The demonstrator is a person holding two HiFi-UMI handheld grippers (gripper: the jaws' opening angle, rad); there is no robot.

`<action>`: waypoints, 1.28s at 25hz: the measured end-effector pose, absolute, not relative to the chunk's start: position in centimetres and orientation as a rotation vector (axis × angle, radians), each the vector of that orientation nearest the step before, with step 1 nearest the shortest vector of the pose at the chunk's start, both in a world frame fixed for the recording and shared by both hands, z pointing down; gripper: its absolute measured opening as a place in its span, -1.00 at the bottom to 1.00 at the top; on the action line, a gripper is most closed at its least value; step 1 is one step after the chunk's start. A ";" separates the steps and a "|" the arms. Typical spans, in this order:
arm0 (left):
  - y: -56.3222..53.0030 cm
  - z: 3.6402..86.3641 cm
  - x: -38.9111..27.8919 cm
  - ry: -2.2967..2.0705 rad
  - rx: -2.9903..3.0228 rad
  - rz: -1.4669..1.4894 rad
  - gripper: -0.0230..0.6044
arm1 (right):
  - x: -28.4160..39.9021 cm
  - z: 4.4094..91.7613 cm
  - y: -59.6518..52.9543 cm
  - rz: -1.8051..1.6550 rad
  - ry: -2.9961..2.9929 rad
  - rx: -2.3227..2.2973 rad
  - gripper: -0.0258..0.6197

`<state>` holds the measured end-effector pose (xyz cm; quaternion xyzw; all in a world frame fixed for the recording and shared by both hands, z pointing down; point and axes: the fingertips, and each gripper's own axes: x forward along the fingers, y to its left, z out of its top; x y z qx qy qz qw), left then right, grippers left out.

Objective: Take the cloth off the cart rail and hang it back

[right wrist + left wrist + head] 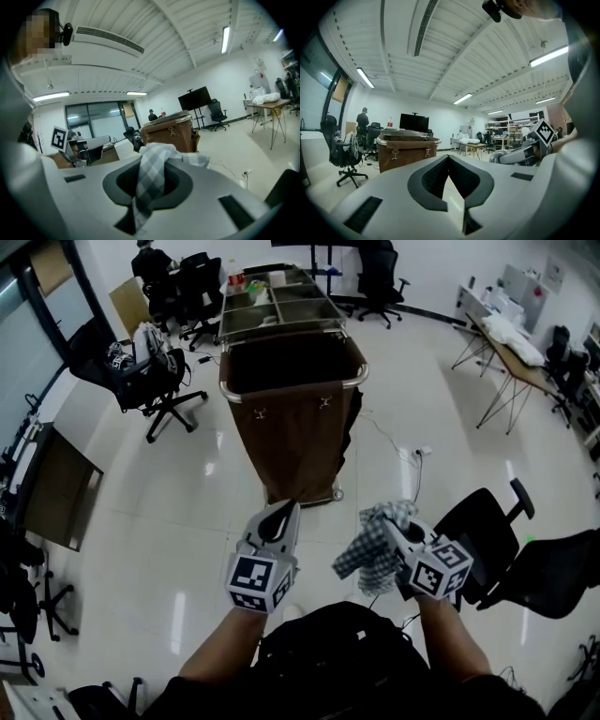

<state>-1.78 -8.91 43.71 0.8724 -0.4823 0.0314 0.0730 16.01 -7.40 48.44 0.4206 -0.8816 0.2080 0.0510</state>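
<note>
Right gripper [401, 532] clamps the checked cloth [367, 547], holding it clear of the cart rail [354, 381] ahead for rehanging; left gripper [281, 517] closed, empty.

The left forearm [223, 651] and right forearm [452, 641] rise from the bottom edge of the head view, side by side. The left gripper [279, 514], lower centre, has its jaws together and empty. The right gripper [392, 526] (just right of it) is clamped on a cloth [366, 549].

The cloth [152, 168] is soft, matt woven fabric in a grey-and-white check. The cart bag [295, 427] looks like brown fabric, and its rail [360, 378] is shiny metal. The floor [187, 512] is glossy white. The left tongs [449, 158] and right tongs [152, 152] are matt grey plastic with dark ribbed pads.
</note>
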 end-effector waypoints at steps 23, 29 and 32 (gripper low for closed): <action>-9.5 43.6 -4.0 -1.604 2.533 0.130 -0.93 | 13.6 43.7 -11.6 0.523 -2.825 1.117 -0.76; -9.6 43.5 -5.4 -1.587 2.546 0.113 -0.93 | 12.9 43.5 -11.5 0.512 -2.813 1.160 -0.76; -9.8 43.3 -6.5 -1.585 2.555 0.110 -0.93 | 12.4 42.5 -11.5 0.473 -2.814 1.175 -0.76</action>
